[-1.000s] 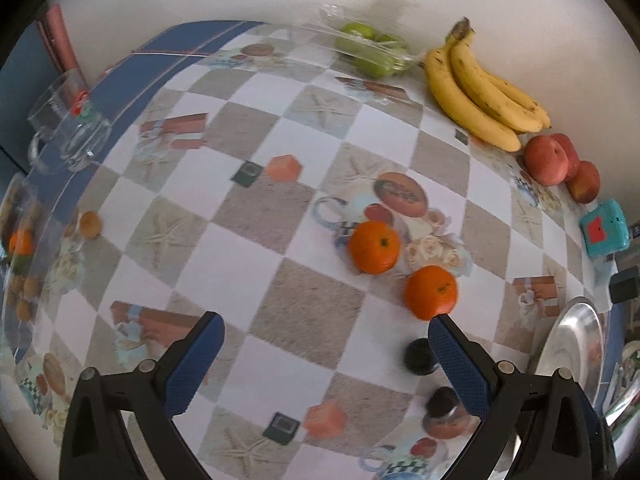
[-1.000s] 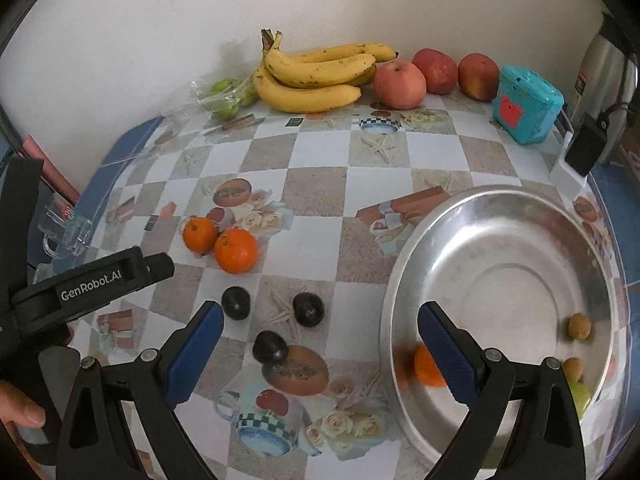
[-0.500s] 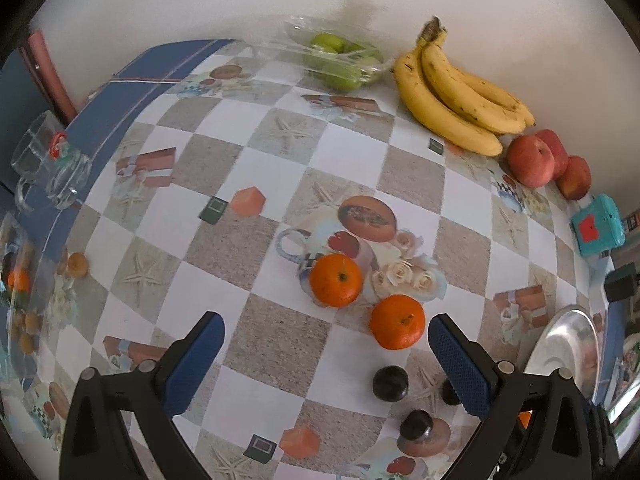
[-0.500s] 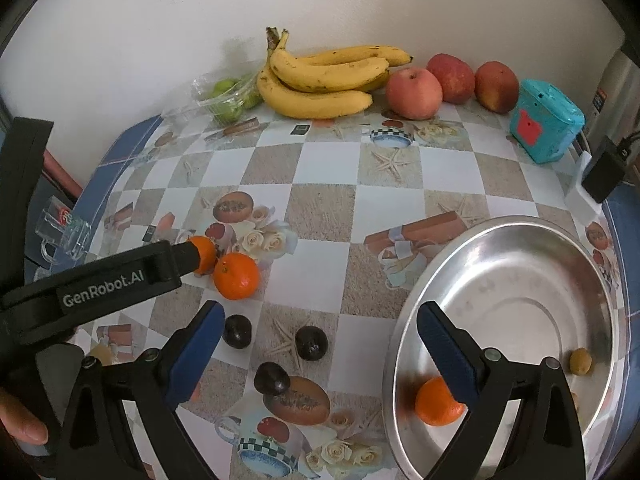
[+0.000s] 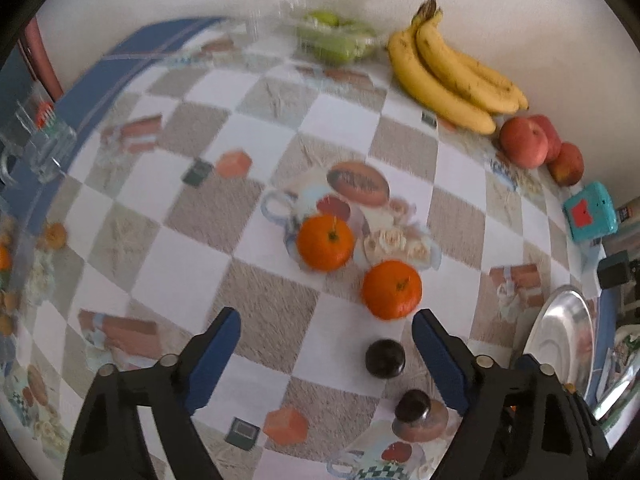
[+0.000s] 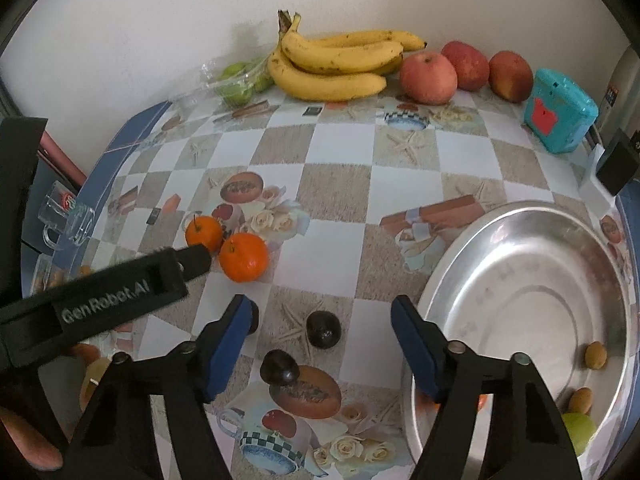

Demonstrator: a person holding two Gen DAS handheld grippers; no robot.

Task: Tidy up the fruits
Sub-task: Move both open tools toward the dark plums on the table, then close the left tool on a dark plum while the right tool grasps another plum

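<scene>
Two oranges lie on the checkered cloth: one (image 5: pixel 325 242) ahead of my left gripper (image 5: pixel 326 332), the other (image 5: pixel 391 289) just off its right finger; both also show in the right wrist view (image 6: pixel 203 233) (image 6: pixel 243 257). The left gripper is open and empty. Three dark plums (image 6: pixel 323 329) (image 6: pixel 279 368) (image 6: pixel 252 320) lie between the fingers of my open, empty right gripper (image 6: pixel 320 320). A steel bowl (image 6: pixel 516 264) at right holds small brown fruits (image 6: pixel 595 355), a green one (image 6: pixel 578 428) and an orange mostly hidden by my right finger.
Bananas (image 6: pixel 336 64), three red apples (image 6: pixel 428 77) and bagged green fruit (image 6: pixel 240 80) line the back wall. A teal box (image 6: pixel 560 110) stands at back right. A glass mug (image 6: pixel 66 220) sits at the left table edge.
My left gripper has moved forward and down toward the two oranges, which now look larger and closer. My right gripper has advanced a little, so the plums sit between its fingers.
</scene>
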